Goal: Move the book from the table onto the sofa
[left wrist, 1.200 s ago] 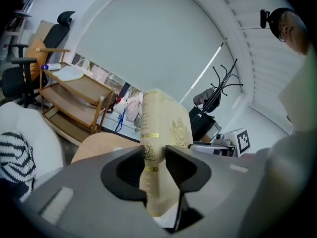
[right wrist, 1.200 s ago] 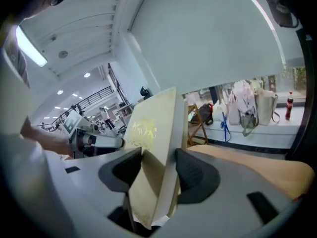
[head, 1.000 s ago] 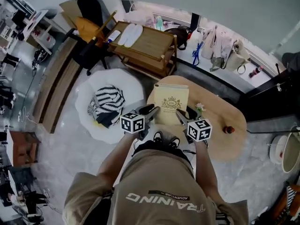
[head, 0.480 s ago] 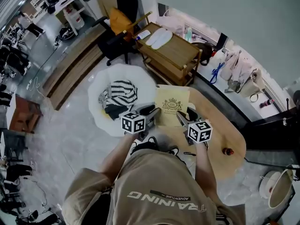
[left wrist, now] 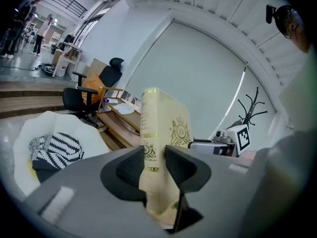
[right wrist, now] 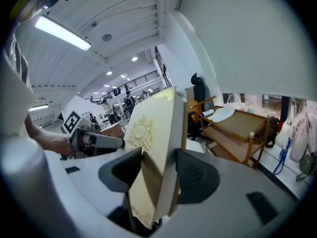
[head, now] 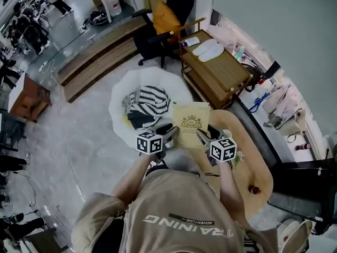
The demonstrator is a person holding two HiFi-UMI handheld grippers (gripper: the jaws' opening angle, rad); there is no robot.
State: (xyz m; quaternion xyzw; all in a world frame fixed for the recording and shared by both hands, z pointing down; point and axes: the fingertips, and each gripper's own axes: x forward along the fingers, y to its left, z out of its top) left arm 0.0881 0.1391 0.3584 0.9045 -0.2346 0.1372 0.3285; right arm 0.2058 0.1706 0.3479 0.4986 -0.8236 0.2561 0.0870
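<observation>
A cream book (head: 190, 124) with a gold crest is held in the air between both grippers. My left gripper (head: 169, 132) is shut on its left edge, near the spine (left wrist: 150, 148). My right gripper (head: 202, 134) is shut on its right edge (right wrist: 158, 167). The book hangs above the left end of the oval wooden table (head: 253, 165), beside the white round sofa (head: 120, 104). A striped black-and-white cushion (head: 147, 100) lies on the sofa; the left gripper view shows that cushion (left wrist: 57, 148) low at the left.
A wooden two-tier cart (head: 221, 70) with white slippers stands beyond the sofa. A black office chair (head: 163, 33) with an orange cushion is behind it. A small red object (head: 255, 190) sits on the table. Bags (head: 279, 107) hang along the right wall.
The view has swung left, so the sofa now sits more central. The book, still gripped on both sides, has shifted off the table's middle toward the sofa edge.
</observation>
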